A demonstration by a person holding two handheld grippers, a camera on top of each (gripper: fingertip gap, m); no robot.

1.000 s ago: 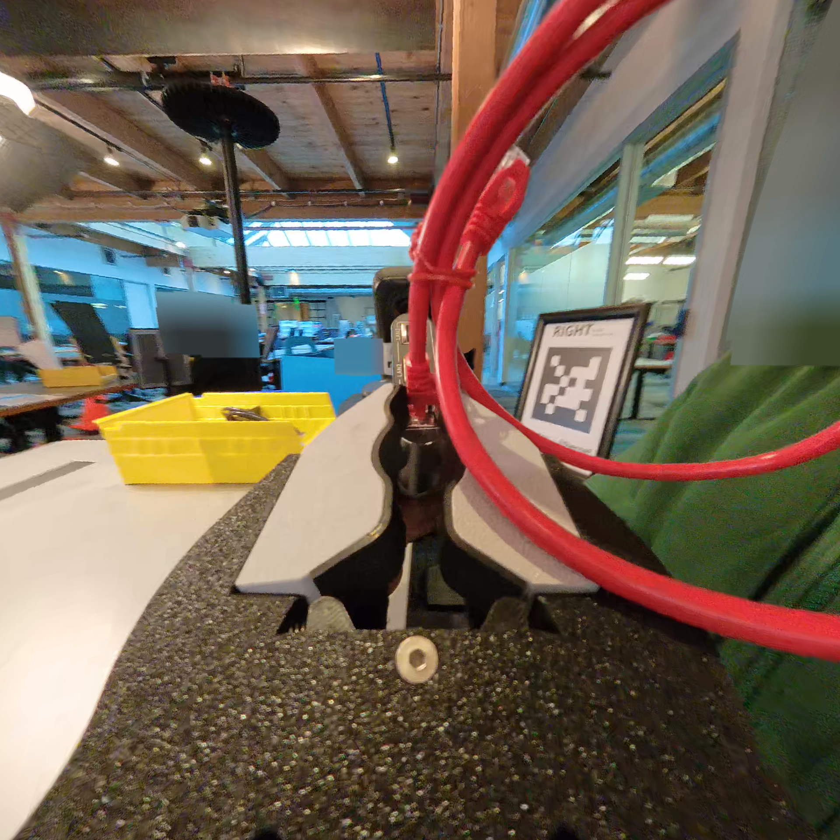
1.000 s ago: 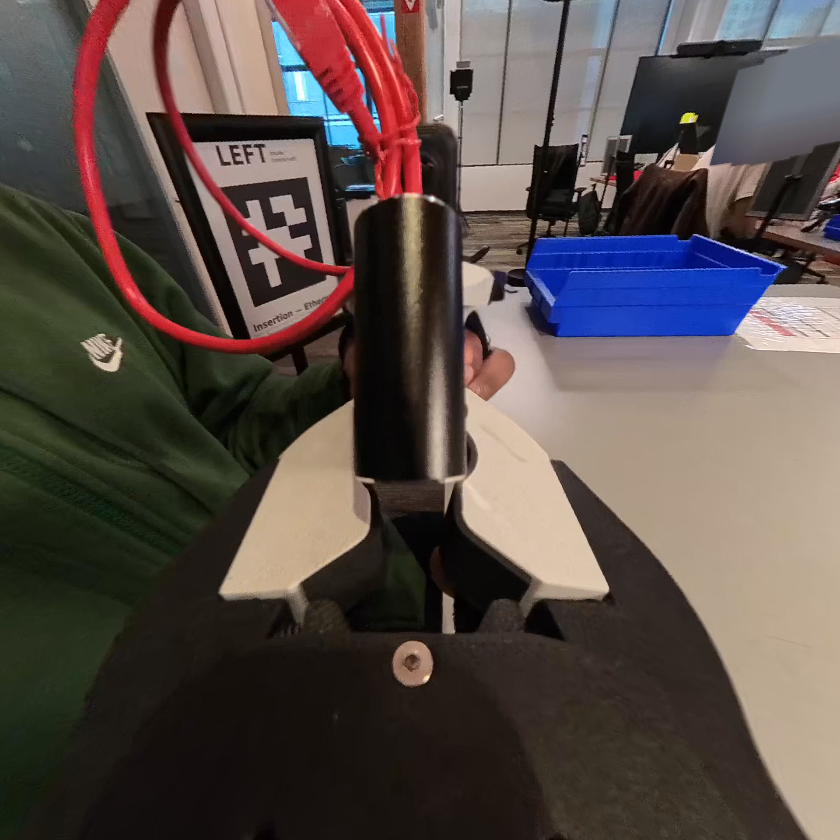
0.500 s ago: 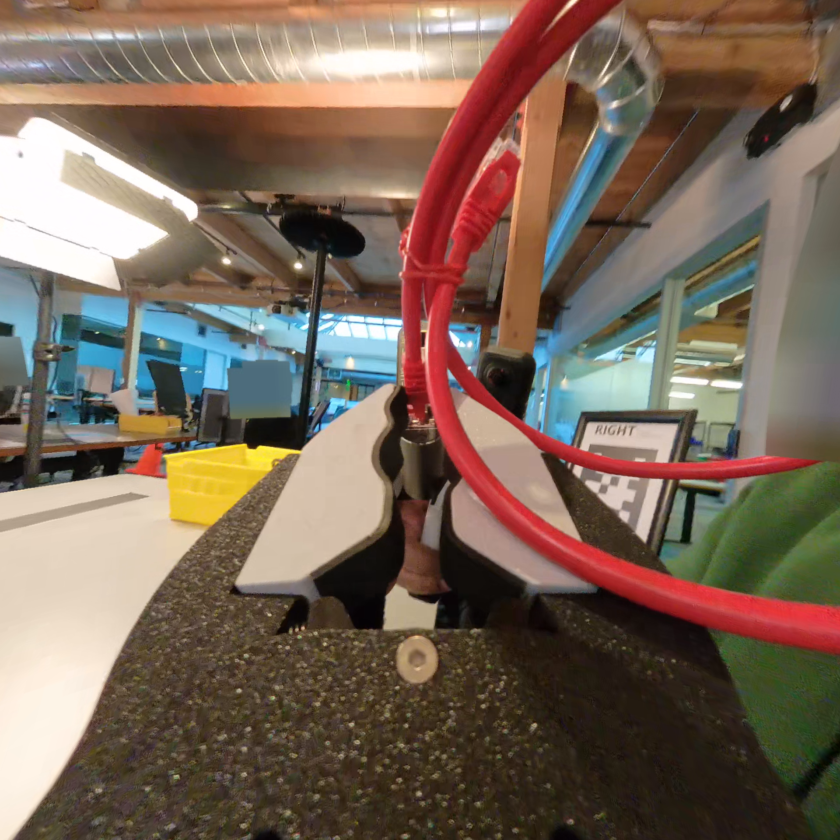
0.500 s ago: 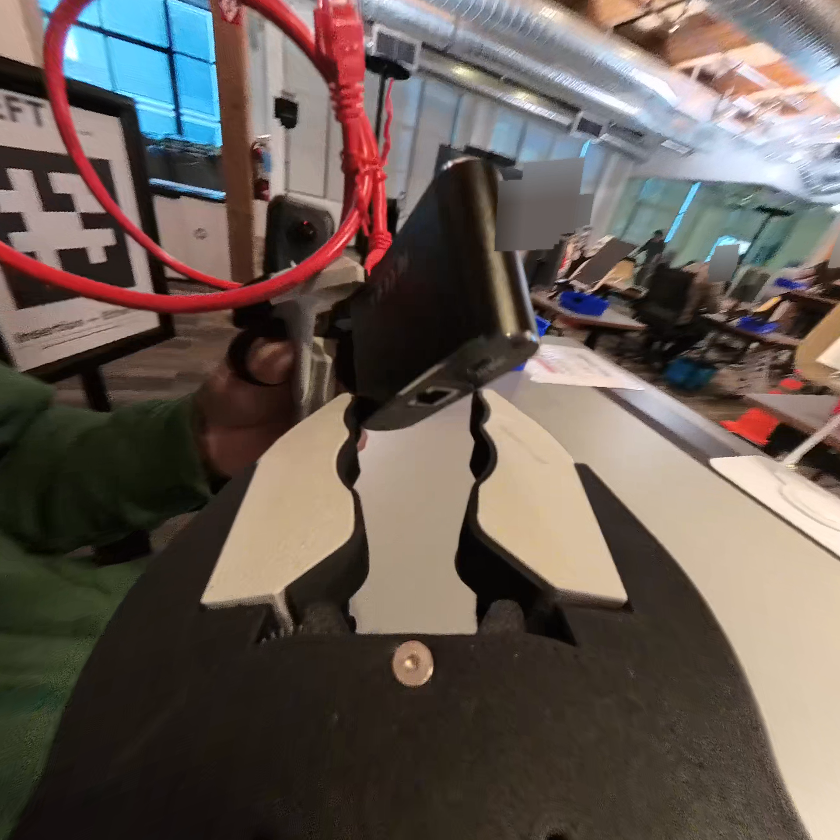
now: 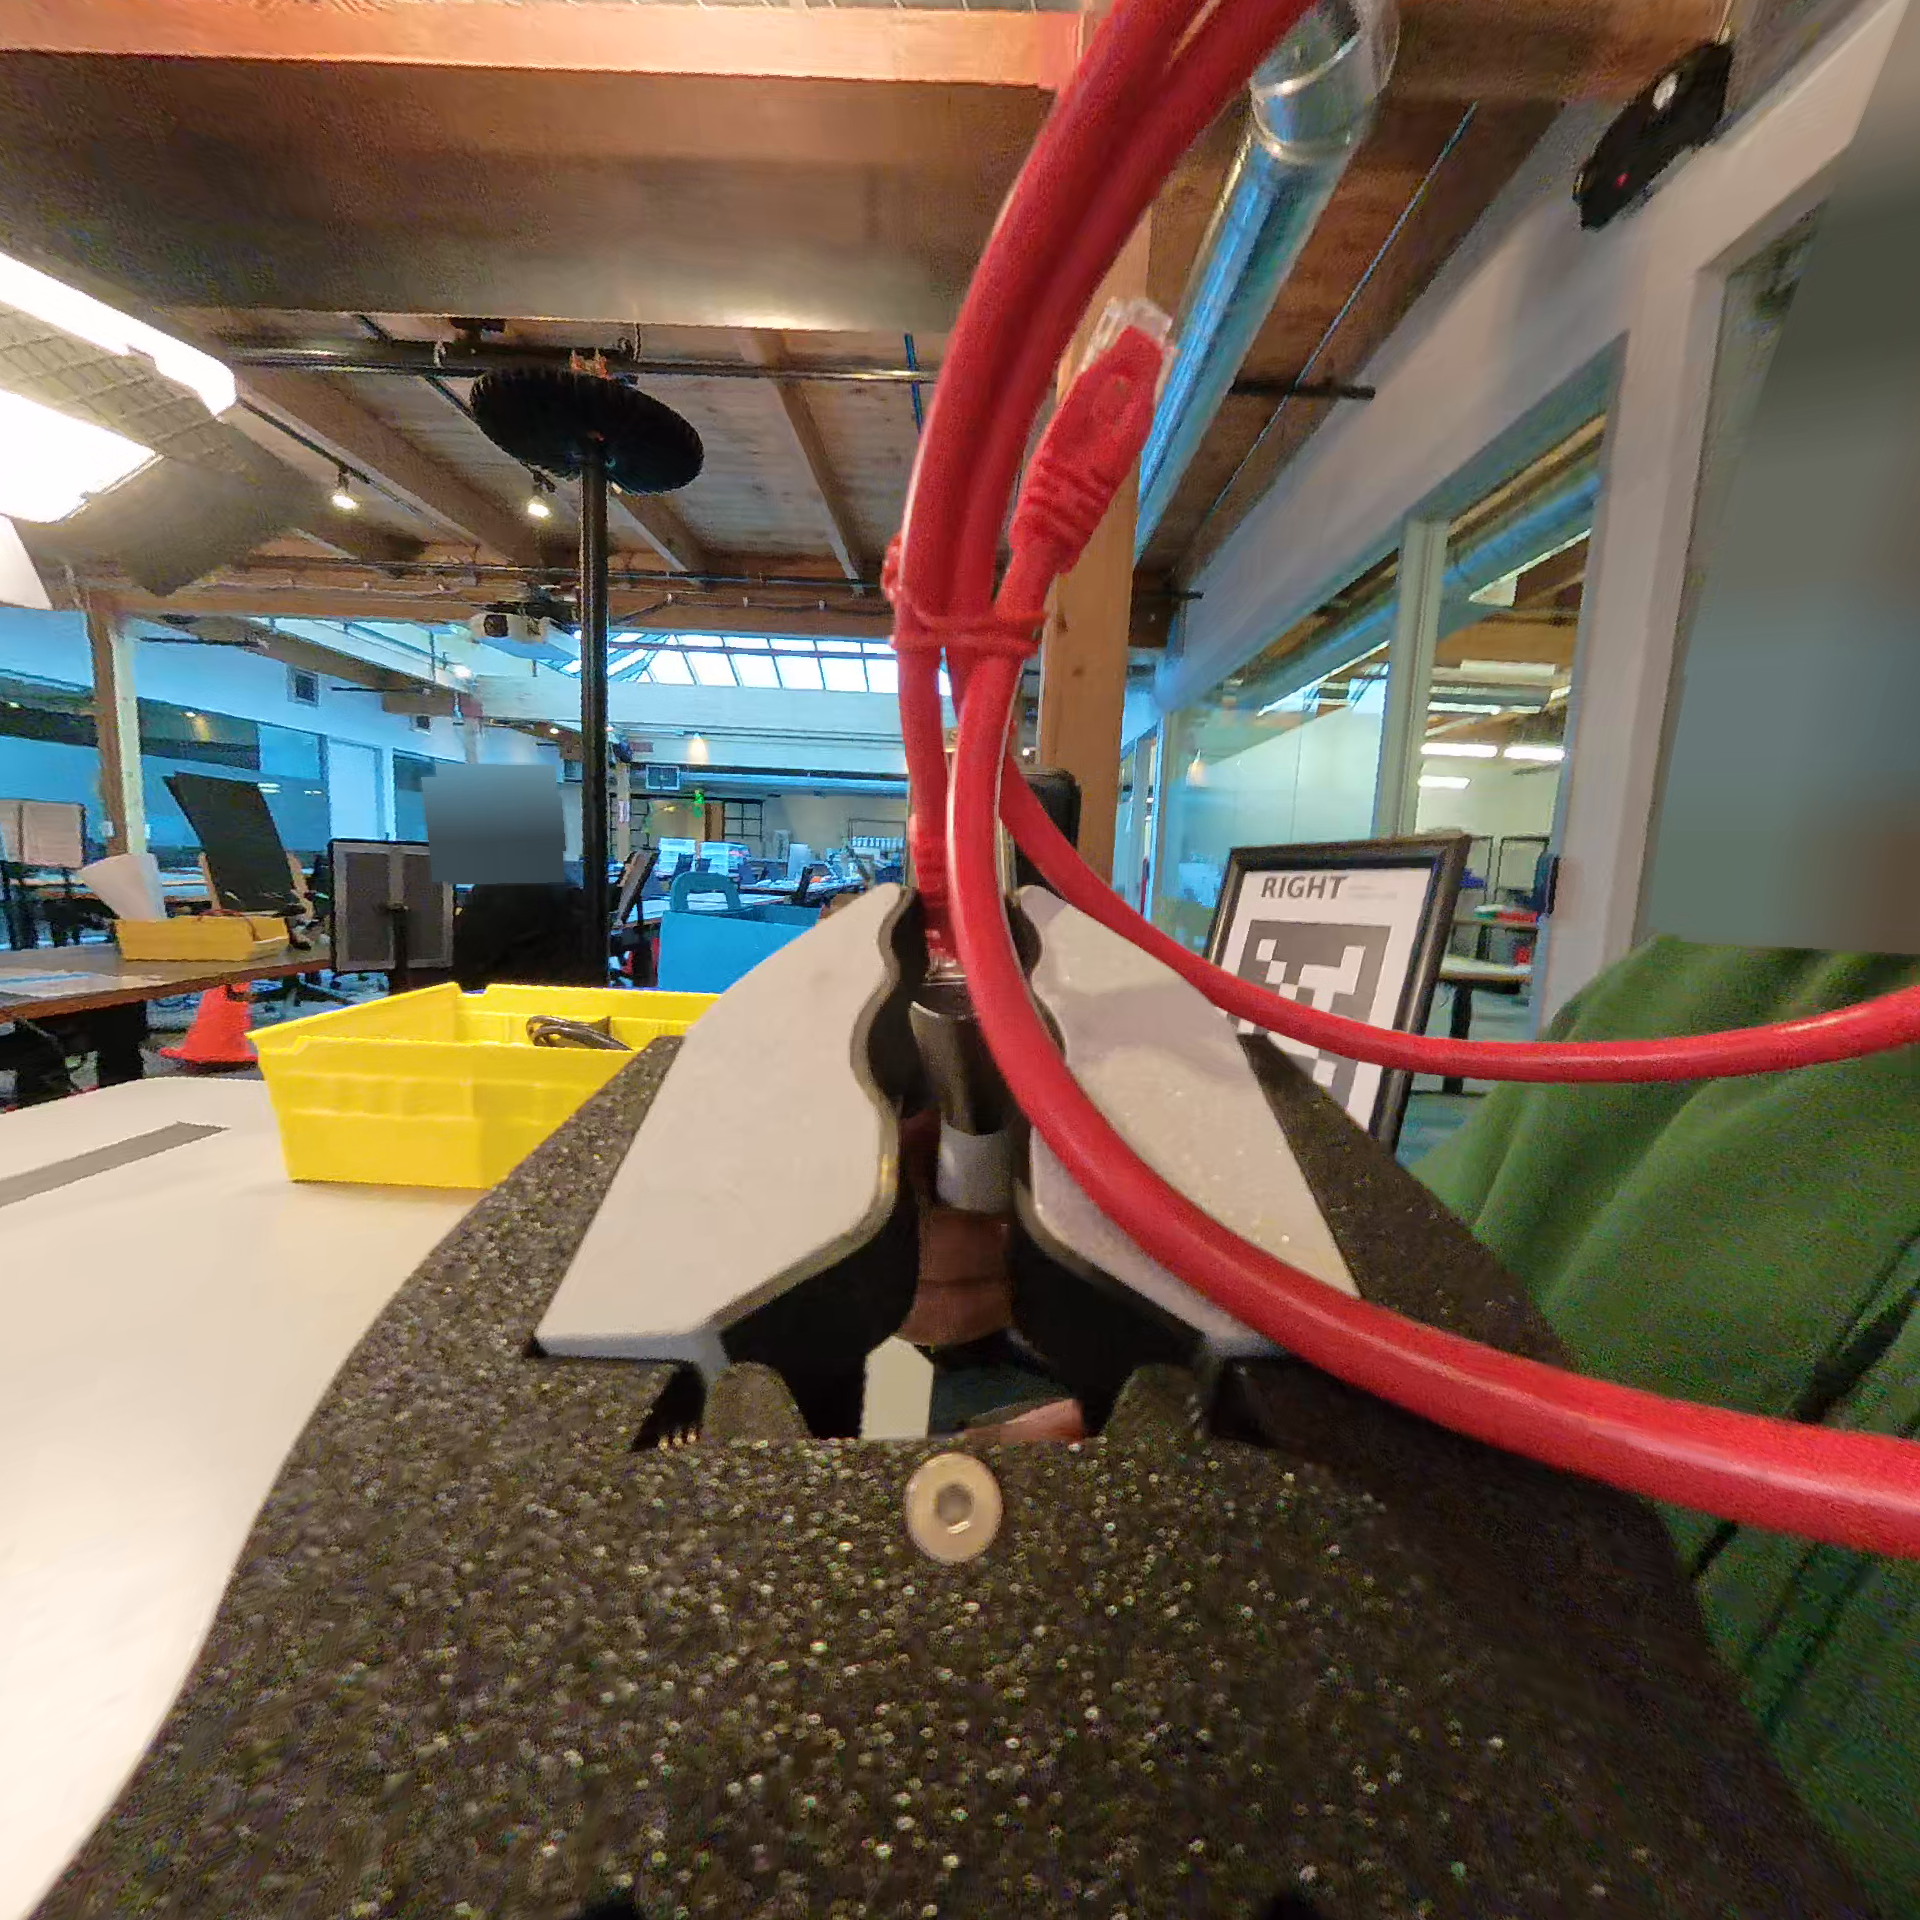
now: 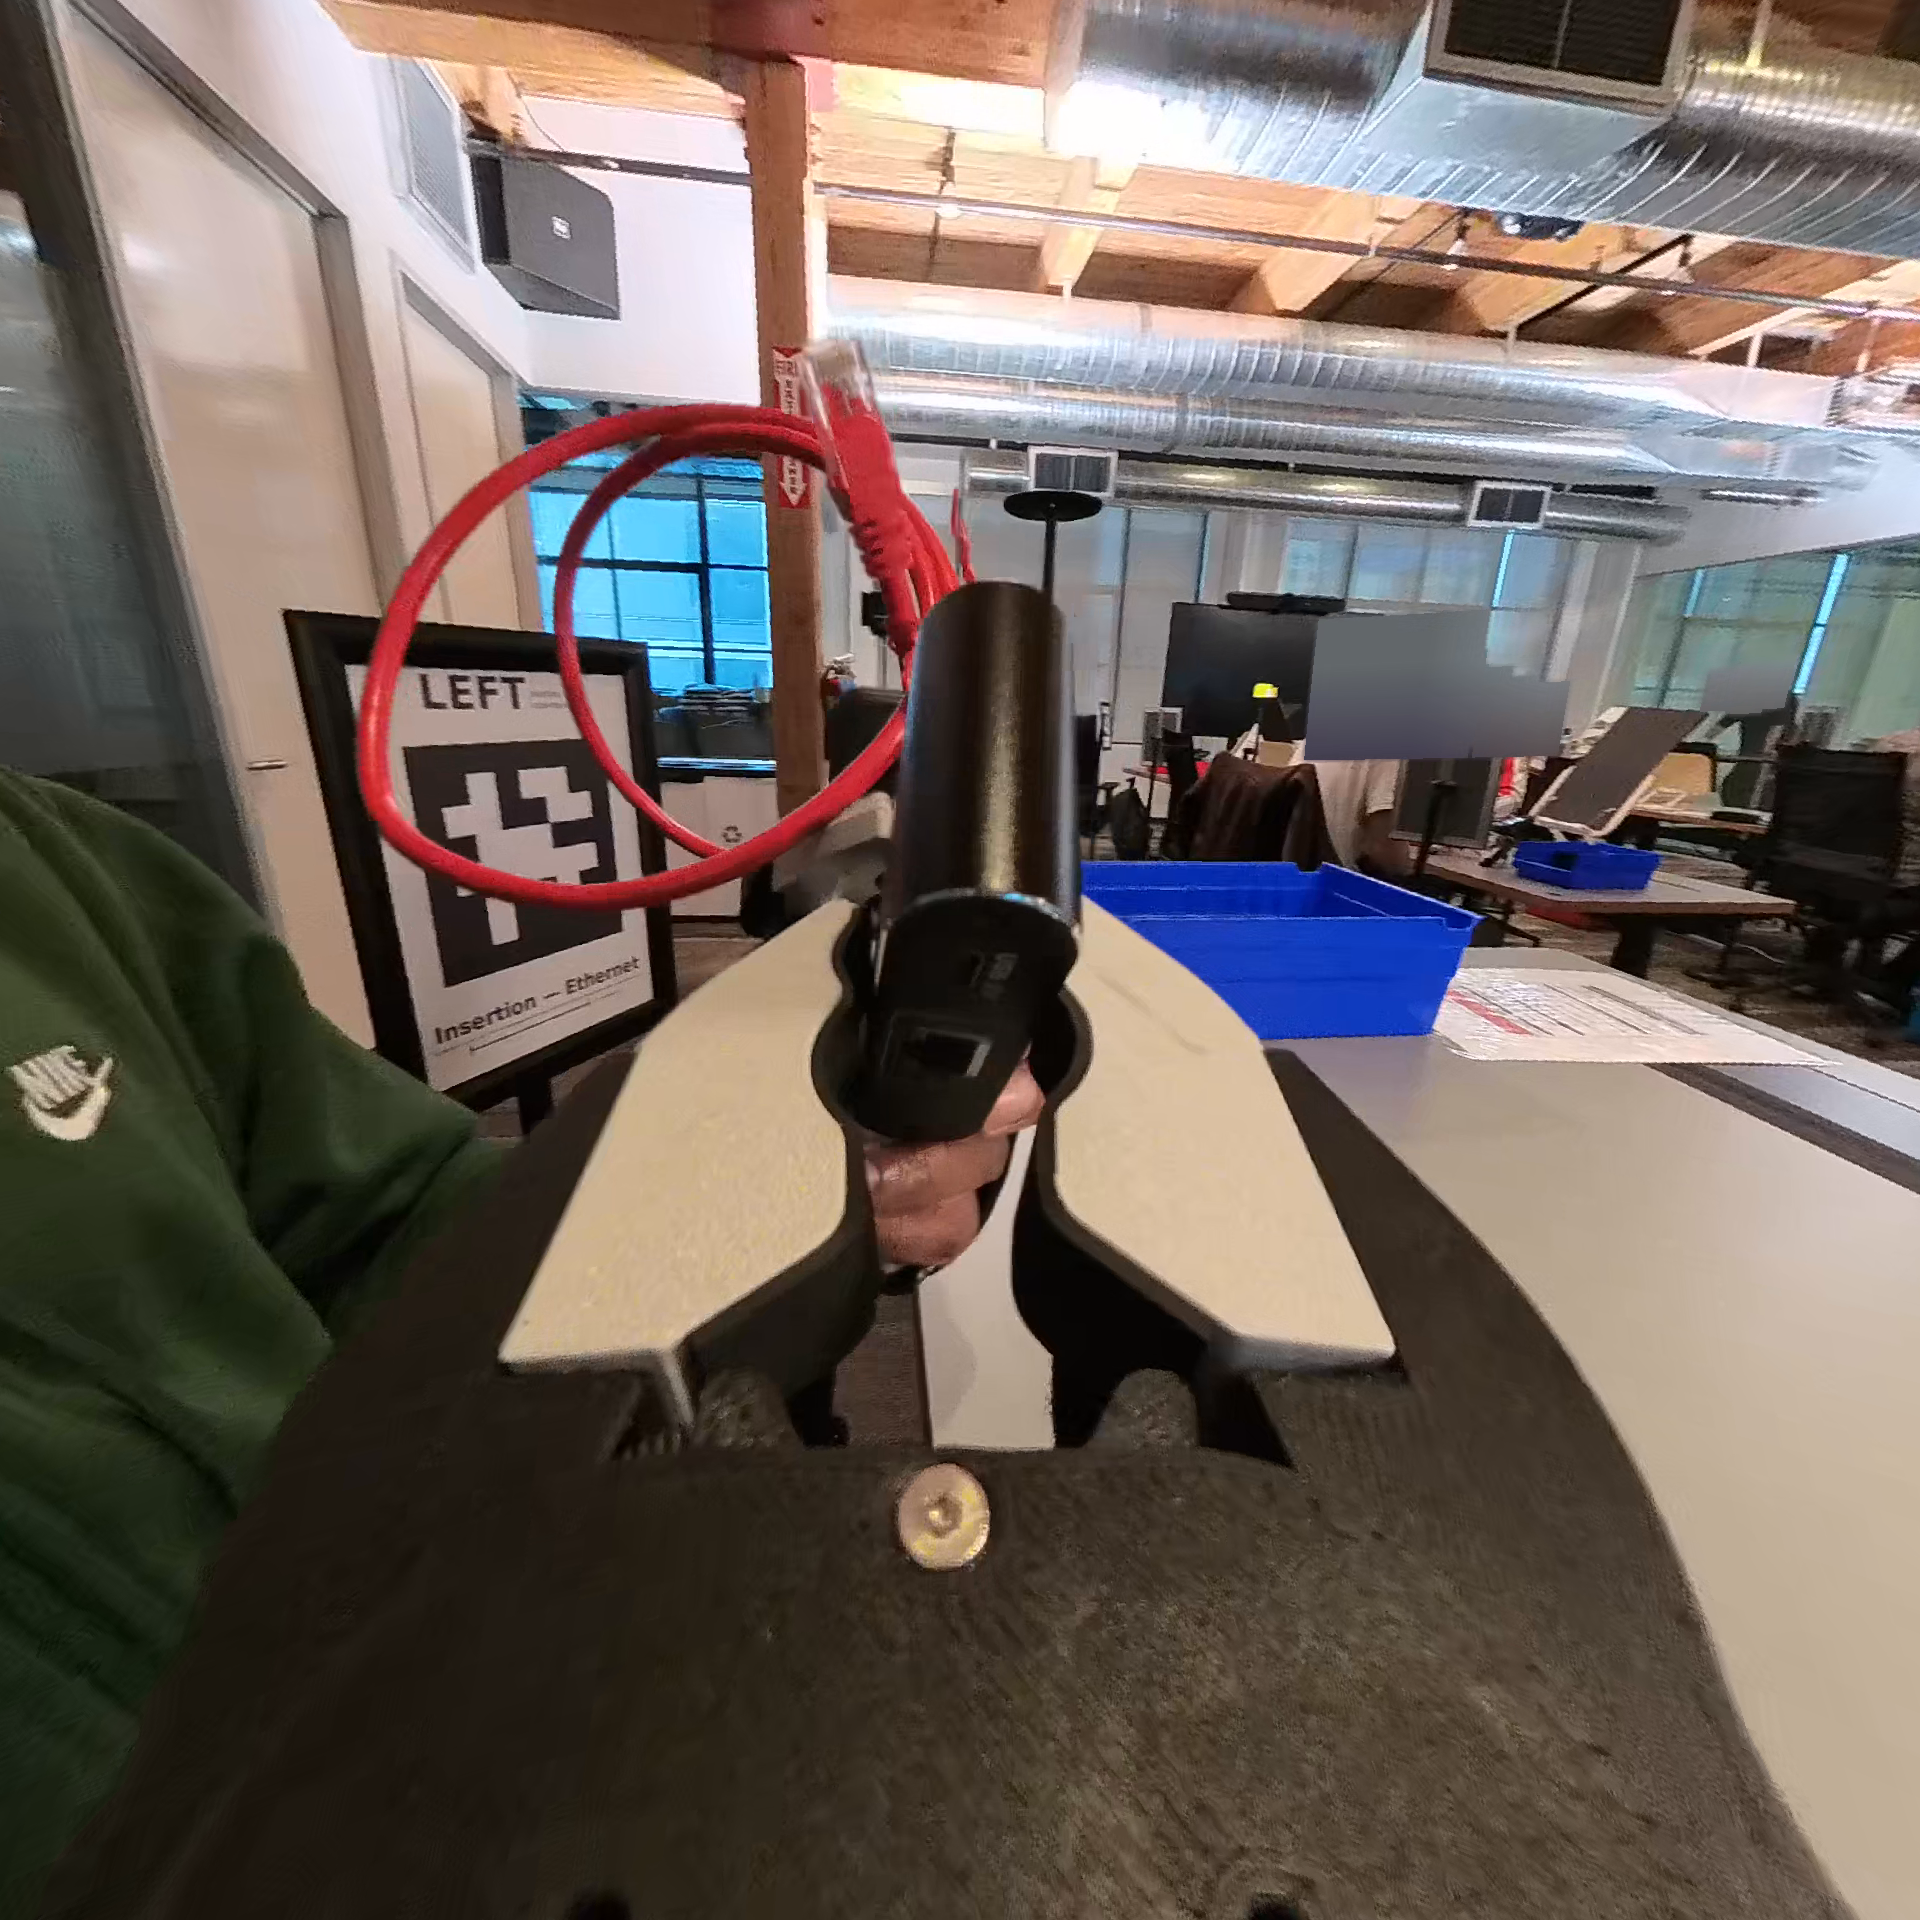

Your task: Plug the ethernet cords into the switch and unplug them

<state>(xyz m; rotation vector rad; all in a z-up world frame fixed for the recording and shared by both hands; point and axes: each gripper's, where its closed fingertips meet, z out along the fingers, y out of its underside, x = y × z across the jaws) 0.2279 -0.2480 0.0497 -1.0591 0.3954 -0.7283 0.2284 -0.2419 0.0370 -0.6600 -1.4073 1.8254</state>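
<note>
— Where's the switch (image 6: 987, 748)?

— Held in the right tongs (image 6: 961, 997); their jaws are narrow and clamped on its lower end, and the black body stands up beyond their tips; one port faces back toward the handle.

— And the red cord (image 5: 1662, 1055)?

— The left tongs (image 5: 961, 935) are pinched on one plug, right between their tips; the coil rises above them and drapes over their right finger; the spare plug (image 5: 1101, 416) sticks up high over the tips, touching nothing.

— Is the held plug seated?

— Can't tell from here; the fingers hide the joint; it looks to be at the switch's far side, beyond the right tongs.

— So how would you do it well?

— Line the plug square with the port before pushing; I'd hold the right tongs rigid and let only the left ones travel, straight along the port's axis; any tilt and it will probably jam on the rim.

— And the coil?

— It could tug the plug sideways; I'd want it hanging slack above the tongs; coming back out, the latch tab likely needs squeezing first, then a straight pull.
</note>
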